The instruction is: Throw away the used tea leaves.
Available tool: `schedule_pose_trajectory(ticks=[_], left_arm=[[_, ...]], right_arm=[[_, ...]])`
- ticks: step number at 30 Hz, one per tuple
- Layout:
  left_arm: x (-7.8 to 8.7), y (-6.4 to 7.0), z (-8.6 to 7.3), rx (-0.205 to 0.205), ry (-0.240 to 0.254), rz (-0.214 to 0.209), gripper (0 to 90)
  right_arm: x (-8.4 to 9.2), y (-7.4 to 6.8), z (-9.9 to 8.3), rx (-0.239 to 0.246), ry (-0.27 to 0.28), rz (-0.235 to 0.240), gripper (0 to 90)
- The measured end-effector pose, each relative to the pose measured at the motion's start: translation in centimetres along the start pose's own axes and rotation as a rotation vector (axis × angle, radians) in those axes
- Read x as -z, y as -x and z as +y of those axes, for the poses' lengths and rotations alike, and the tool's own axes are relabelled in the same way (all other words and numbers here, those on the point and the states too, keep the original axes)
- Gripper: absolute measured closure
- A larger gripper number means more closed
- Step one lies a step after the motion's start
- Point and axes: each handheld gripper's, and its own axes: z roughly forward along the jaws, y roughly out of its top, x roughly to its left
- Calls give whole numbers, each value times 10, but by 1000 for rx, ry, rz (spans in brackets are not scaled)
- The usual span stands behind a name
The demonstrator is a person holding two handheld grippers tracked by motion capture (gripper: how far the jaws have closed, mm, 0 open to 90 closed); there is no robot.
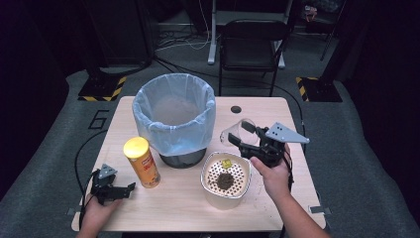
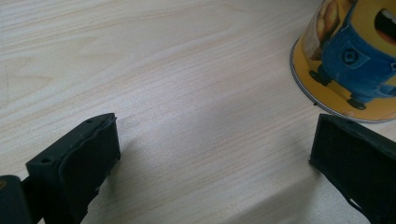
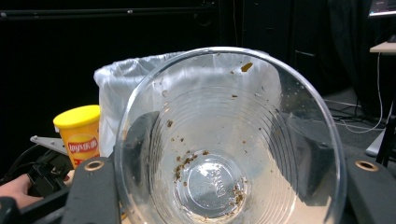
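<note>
A clear plastic cup (image 1: 237,130) lies tilted on its side in my right gripper (image 1: 243,136), held above the table's right half with the jaws shut on its walls. In the right gripper view the cup's (image 3: 229,140) mouth faces the camera, and brown crumbs stick to its inside and bottom. My left gripper (image 1: 126,192) rests low at the table's front left, open, with bare wood between its jaws (image 2: 212,158). A yellow crisps can (image 1: 142,161) stands upright just to its right, its base (image 2: 350,60) near the right jaw.
A bin (image 1: 174,116) lined with a pale blue bag stands at the table's middle back. A white tub (image 1: 220,201) with a perforated insert, holding a brown clump and a yellow scrap, sits below the cup. A black chair (image 1: 252,34) stands behind the table.
</note>
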Motion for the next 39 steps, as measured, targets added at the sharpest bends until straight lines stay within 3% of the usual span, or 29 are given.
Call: schedule_pose_trajectory(ticks=[3,4,9,15,17,19,22,26,31,38,39], left_arm=[[0,0,0,0,0,0,12],[0,0,0,0,0,0,12],[0,0,0,0,0,0,12],[0,0,0,0,0,0,12],[0,0,0,0,0,0,12],[0,0,0,0,-2,-1,12],[0,0,0,0,-1,0,12],[0,0,0,2,1,0,14],[0,0,0,4,-6,-1,15],[0,1,0,16,-4,-6,15],[-1,1,0,14,5,-3,15]], right_arm=[[-5,0,28,32,-2,-1,340],[-5,0,28,32,-2,-1,340],[-21,0,62,90,-8,10,337],[-40,-1,80,93,-32,15,333],[-55,-3,95,117,-45,21,331],[-64,-4,101,110,-43,26,330],[-72,-4,105,107,-56,29,330],[-98,-8,107,94,-84,47,322],[-119,-13,105,144,-108,58,321],[-152,-24,100,127,-167,53,306],[-155,-24,100,142,-171,56,305]])
